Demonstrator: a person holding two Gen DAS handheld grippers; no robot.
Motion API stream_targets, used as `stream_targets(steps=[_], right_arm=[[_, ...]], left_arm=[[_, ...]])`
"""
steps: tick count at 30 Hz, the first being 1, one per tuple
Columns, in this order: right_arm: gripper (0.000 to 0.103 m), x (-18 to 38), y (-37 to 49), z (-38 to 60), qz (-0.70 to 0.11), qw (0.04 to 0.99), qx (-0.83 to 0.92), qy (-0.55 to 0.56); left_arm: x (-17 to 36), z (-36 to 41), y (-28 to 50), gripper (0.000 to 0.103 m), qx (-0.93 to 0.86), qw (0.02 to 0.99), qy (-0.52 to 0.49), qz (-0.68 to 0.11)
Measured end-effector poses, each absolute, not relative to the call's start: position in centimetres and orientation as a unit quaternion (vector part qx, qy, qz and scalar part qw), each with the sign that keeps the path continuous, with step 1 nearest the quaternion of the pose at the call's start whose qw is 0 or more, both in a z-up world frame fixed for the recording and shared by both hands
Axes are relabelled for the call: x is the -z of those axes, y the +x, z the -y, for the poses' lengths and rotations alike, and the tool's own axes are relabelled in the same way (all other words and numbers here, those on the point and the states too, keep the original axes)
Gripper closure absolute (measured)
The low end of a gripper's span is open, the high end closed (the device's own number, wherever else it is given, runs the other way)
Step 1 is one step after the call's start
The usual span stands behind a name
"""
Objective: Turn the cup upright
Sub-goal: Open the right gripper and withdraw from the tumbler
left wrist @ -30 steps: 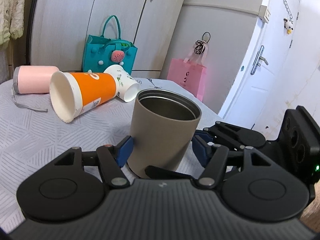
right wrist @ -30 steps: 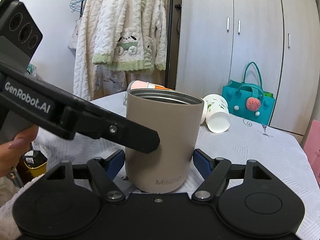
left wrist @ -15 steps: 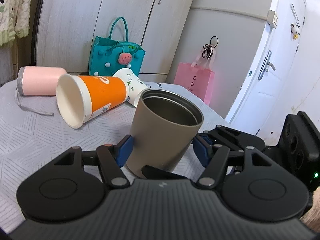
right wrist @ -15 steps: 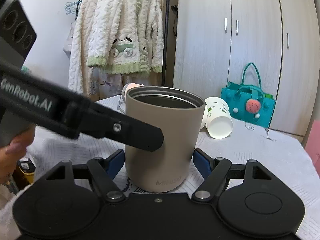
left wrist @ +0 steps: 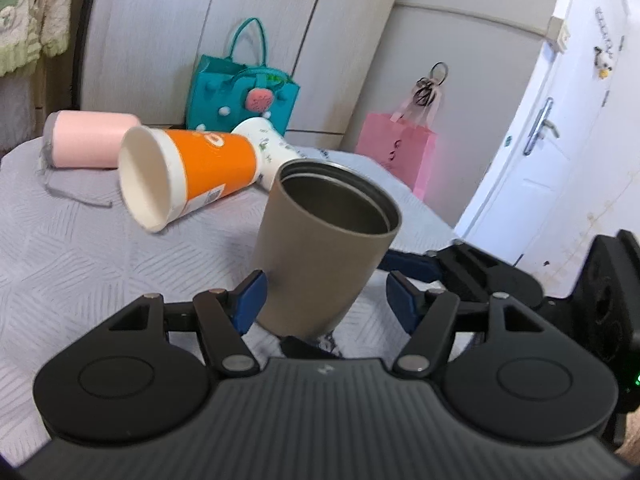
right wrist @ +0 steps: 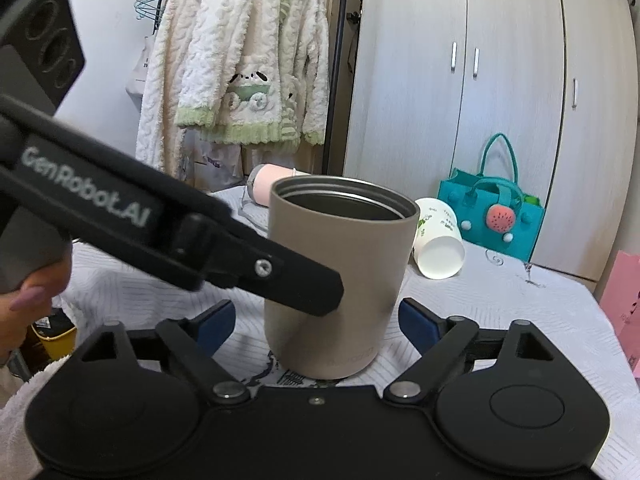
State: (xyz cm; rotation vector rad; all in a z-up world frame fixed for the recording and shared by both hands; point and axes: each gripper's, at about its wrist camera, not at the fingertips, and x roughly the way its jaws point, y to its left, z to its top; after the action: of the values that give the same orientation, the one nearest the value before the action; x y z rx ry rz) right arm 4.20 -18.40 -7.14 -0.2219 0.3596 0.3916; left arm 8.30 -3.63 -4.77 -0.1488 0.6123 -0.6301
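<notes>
Across the table (left wrist: 72,248), under its pale patterned cloth, we see everything laid out ahead of both sets of jaws. Farthest beyond them, a teal bag (right wrist: 492,216) stands at the table's back edge. Nearer, well past our left jaws and off to their left, an orange paper cup (left wrist: 188,176) lies on its side with its mouth toward us; a pink tumbler (left wrist: 84,144) lies behind it, and a white printed cup (right wrist: 438,240) lies on its side too.

Between the jaws stands the taupe cup (left wrist: 324,248), mouth up, its base on the table, looking slightly tilted in the left view. Our left gripper (left wrist: 324,296) has its jaws spread, the left blue pad touching or nearly touching the wall, the right pad clear. Our right gripper (right wrist: 316,324) is spread wide as well, both pads apart from the cup.
</notes>
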Motion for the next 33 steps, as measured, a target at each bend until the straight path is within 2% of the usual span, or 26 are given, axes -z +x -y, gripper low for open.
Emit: stream_targets(steps=[4,6,14,17,19,22,33], right_arm=[[0.008,7.0,3.4,18.5,-0.175,0.961,-0.184,-0.111],[0.008,6.9,3.2,18.7,-0.177,0.963,-0.171,-0.110],[0.008,6.5,2.1,20.2,-0.211,0.967,-0.125,-0.072],[0.008,6.0,1.7,20.7,-0.232,0.965,-0.107,-0.049],[0.001,5.5,1.7,21.0,-0.253,0.963,-0.091,-0.025],[0.001,4.5,1.8,21.1,-0.280,0.958,-0.064,-0.007],[0.001,1.7,-0.9,19.4,-0.305,0.951,-0.044,-0.006]], left_arm=[[4.7,3.2,7.5,0.032,0.281,0.908,-0.076,-0.302],[4.7,2.7,6.9,0.024,0.270,0.911,-0.081,-0.303],[3.7,-0.3,4.4,0.005,0.151,0.928,-0.083,-0.331],[3.4,-1.0,4.0,0.004,0.095,0.928,-0.075,-0.352],[3.3,-1.5,4.1,0.003,0.074,0.921,-0.076,-0.374],[3.1,-2.0,3.7,0.003,0.059,0.913,-0.079,-0.395],[1.3,-1.3,1.7,0.002,0.009,0.921,-0.019,-0.388]])
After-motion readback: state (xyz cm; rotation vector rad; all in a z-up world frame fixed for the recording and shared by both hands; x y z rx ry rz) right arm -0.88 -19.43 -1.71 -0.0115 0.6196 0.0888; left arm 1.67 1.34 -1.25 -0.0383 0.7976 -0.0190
